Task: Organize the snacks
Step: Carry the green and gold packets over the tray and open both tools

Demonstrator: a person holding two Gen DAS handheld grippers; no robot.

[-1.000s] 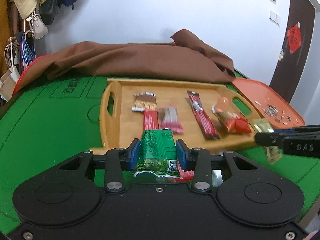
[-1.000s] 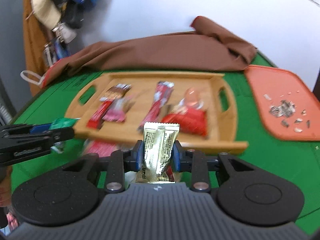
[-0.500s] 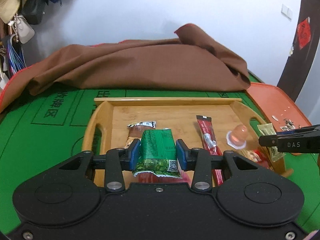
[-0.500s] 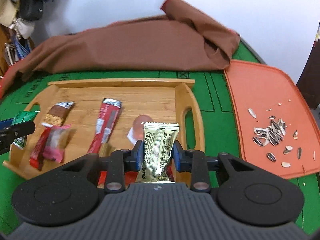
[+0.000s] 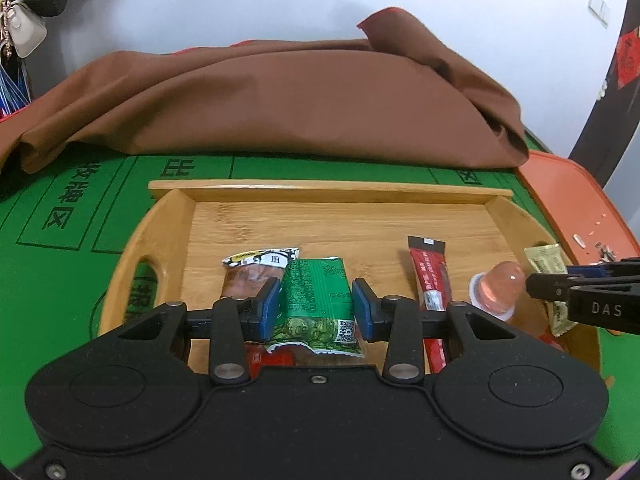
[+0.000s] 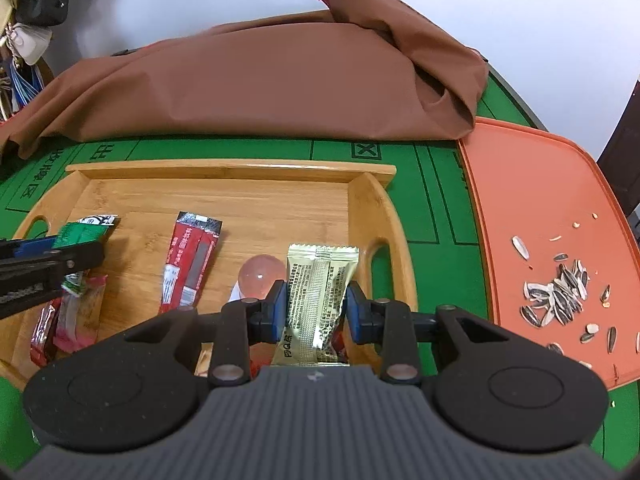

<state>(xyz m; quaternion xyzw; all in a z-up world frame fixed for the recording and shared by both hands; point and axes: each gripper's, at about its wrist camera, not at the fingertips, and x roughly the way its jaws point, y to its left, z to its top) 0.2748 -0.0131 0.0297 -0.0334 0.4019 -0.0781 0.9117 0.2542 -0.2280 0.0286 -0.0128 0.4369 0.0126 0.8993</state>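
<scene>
A green felt surface (image 5: 60, 280) is covered at its far side by a crumpled brown cloth (image 5: 280, 100). An orange tray (image 6: 540, 220) scattered with sunflower seeds (image 6: 560, 292) is set at the right. A bamboo serving tray (image 5: 340, 216) with cut-out handles is placed near the middle. On it are laid a long red stick packet (image 6: 190, 264), a pink jelly cup (image 6: 260, 276), and, at the left, a brown-and-white wrapped bar (image 5: 256, 268) and a pink wrapper (image 6: 78, 316). The left tongs (image 5: 314, 304) are closed on a green snack packet (image 5: 316, 304), held over the tray's left part. The right tongs (image 6: 316, 308) are closed on a gold snack packet (image 6: 320, 296), held over the tray's right part beside the jelly cup.
</scene>
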